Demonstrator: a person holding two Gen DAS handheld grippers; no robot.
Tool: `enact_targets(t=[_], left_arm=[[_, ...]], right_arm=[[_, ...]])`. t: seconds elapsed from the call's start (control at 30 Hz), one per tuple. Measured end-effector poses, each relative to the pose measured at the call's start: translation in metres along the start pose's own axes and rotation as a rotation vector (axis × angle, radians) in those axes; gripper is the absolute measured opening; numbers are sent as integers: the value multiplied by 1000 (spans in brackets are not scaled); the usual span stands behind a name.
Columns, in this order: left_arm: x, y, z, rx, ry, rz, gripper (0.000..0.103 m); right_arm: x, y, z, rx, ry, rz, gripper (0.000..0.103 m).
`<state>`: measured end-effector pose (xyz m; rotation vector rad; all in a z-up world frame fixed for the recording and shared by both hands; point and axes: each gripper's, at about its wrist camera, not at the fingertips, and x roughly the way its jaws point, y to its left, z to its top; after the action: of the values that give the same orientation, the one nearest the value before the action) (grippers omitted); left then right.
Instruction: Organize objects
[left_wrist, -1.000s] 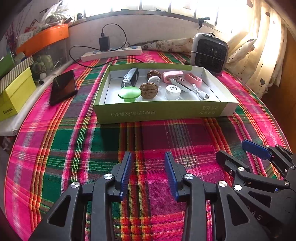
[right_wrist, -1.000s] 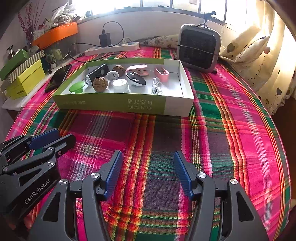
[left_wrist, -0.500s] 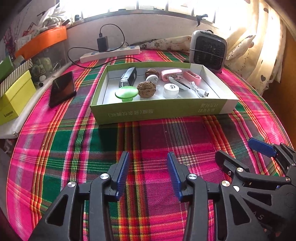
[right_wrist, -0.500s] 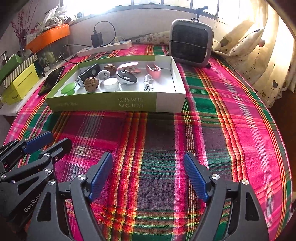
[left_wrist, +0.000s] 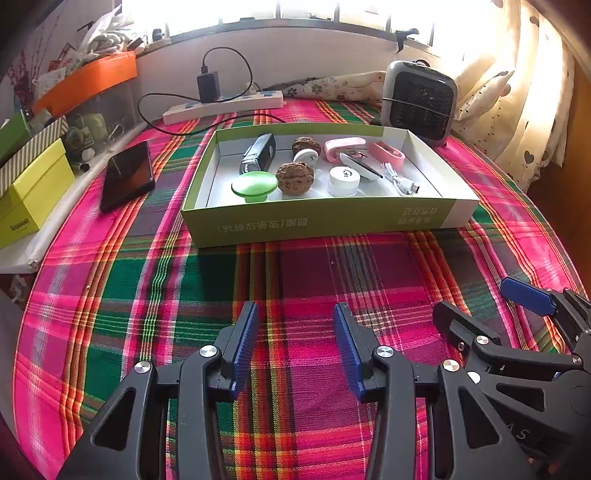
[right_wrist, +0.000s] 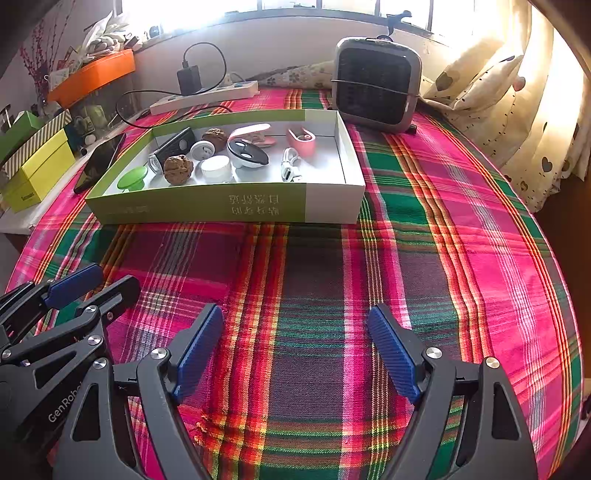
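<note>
Two grippers hang over a plaid tablecloth (left_wrist: 303, 266), and neither holds anything. In the left wrist view the left gripper (left_wrist: 295, 325) fills the bottom centre of the frame, its blue-padded jaws partly apart with only cloth showing between them. In the right wrist view the right gripper (right_wrist: 295, 343) sits at the bottom centre with its jaws much wider and opening; only bare cloth lies between the pads. Each gripper also shows at the lower edge of the other's view, left gripper at lower left, right gripper at lower right.

Well apart from both claws, in the upper middle of each frame, lies a shallow green and white box (left_wrist: 317, 221) with the small objects inside. From the left wrist view its contents read left to right: a green round cap (left_wrist: 254, 186) at the near left corner, a dark rectangular device (left_wrist: 258, 153) behind it, a walnut (left_wrist: 295, 178) at the near centre, a second walnut (left_wrist: 306, 144) towards the far wall, a white round lid (left_wrist: 343, 181), a pink clip-like item (left_wrist: 345, 146), a pink loop-shaped piece (left_wrist: 388, 153) and a white cable end (left_wrist: 400, 181) to the right.

Beyond the box, at upper right, stands a small grey heater (left_wrist: 419, 101). A black phone (left_wrist: 127, 175) lies on the cloth left of the box, and a white power strip (left_wrist: 223, 105) runs along the far wall.
</note>
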<state>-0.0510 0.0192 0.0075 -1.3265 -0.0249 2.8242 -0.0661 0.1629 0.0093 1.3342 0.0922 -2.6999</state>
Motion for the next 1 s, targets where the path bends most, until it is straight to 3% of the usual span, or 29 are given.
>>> enact_targets(t=[1.0], left_arm=[[0, 0, 0, 2, 1, 1, 46]], right_arm=[[0, -8, 0, 25, 1, -23, 82]])
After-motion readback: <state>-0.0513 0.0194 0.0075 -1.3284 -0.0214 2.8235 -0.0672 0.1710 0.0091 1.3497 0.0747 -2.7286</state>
